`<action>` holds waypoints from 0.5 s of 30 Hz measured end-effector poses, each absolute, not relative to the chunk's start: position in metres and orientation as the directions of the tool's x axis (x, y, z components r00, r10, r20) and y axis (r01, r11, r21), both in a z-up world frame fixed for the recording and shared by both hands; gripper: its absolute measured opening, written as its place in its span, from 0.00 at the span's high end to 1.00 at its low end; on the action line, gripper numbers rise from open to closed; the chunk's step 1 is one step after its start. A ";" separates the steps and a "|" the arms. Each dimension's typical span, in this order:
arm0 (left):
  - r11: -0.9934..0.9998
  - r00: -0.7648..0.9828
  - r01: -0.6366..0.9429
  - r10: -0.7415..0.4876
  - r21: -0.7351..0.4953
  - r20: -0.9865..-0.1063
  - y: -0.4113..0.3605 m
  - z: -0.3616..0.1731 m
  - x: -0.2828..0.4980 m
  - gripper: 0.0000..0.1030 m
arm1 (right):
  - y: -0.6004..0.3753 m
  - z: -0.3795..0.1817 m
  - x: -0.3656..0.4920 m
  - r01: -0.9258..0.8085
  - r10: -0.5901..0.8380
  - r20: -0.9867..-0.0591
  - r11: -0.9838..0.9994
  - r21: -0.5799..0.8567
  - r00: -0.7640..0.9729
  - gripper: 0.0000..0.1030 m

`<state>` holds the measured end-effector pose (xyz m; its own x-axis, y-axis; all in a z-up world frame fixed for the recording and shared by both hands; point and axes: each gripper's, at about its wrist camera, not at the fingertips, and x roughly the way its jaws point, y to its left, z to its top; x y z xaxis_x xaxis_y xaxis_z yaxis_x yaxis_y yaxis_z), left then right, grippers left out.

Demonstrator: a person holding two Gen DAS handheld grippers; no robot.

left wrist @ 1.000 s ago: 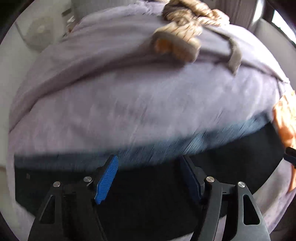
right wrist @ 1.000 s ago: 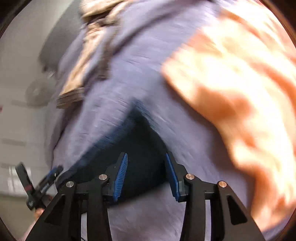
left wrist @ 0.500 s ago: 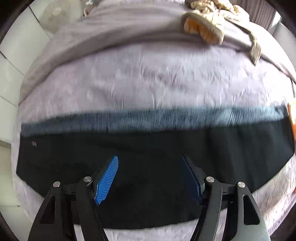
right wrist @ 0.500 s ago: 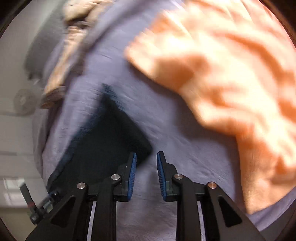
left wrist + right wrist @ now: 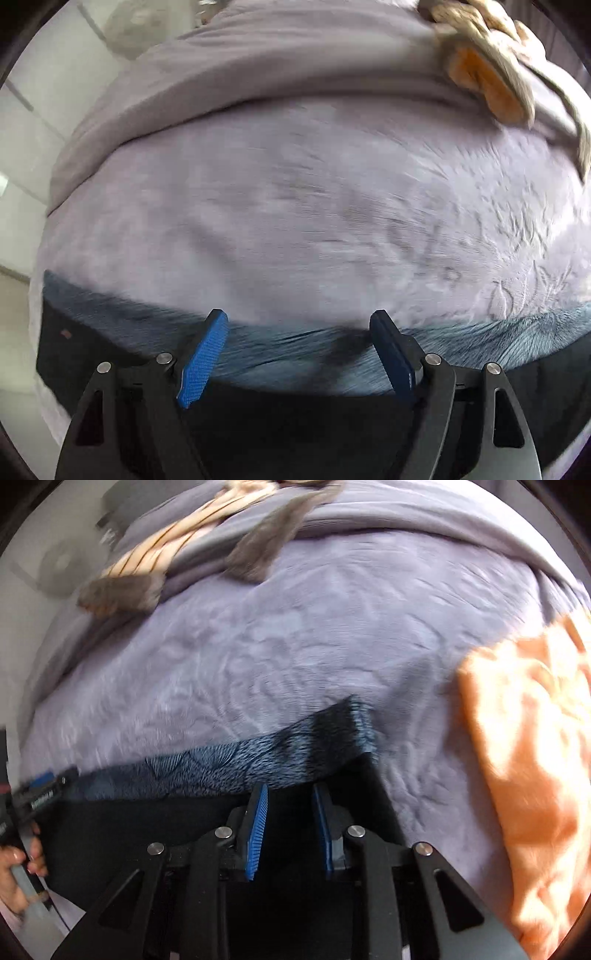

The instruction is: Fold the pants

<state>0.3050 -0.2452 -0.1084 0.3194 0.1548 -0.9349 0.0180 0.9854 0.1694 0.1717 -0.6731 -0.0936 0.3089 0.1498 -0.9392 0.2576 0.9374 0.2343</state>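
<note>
The black pants (image 5: pixel 295 417) lie flat across a lilac bedspread (image 5: pixel 314 221), with a blue-grey fleecy lining (image 5: pixel 303 354) showing along their far edge. My left gripper (image 5: pixel 299 325) is open and empty, its fingers over that lined edge. In the right wrist view the pants (image 5: pixel 122 834) end at a corner near the right side, and the lining (image 5: pixel 258 760) runs along the far edge. My right gripper (image 5: pixel 290 794) is open with a narrower gap, over the pants near that corner. The left gripper (image 5: pixel 40 794) shows at the far left.
An orange cloth (image 5: pixel 528 775) lies on the bed right of the pants. A beige striped garment (image 5: pixel 487 62) and a grey strap (image 5: pixel 266 542) lie at the far side. A white tiled wall (image 5: pixel 37 129) and a fan (image 5: pixel 136 26) stand left of the bed.
My left gripper has moved forward from the pants' middle to their lined far edge. My right gripper has opened wider and swung from the bare bedspread onto the pants' right end.
</note>
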 end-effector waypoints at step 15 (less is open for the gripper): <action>0.953 0.296 -0.093 0.304 0.290 -0.906 -0.013 -0.105 0.242 0.22 | -0.420 -0.122 0.073 0.261 0.830 -0.540 0.495 0.829 0.140 0.65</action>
<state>0.2421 -0.0131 -0.1055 0.2958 0.3042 -0.9055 -0.0933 0.9526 0.2895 0.0726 -0.4201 -0.1225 0.1403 0.8298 -0.5402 0.2607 0.4954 0.8287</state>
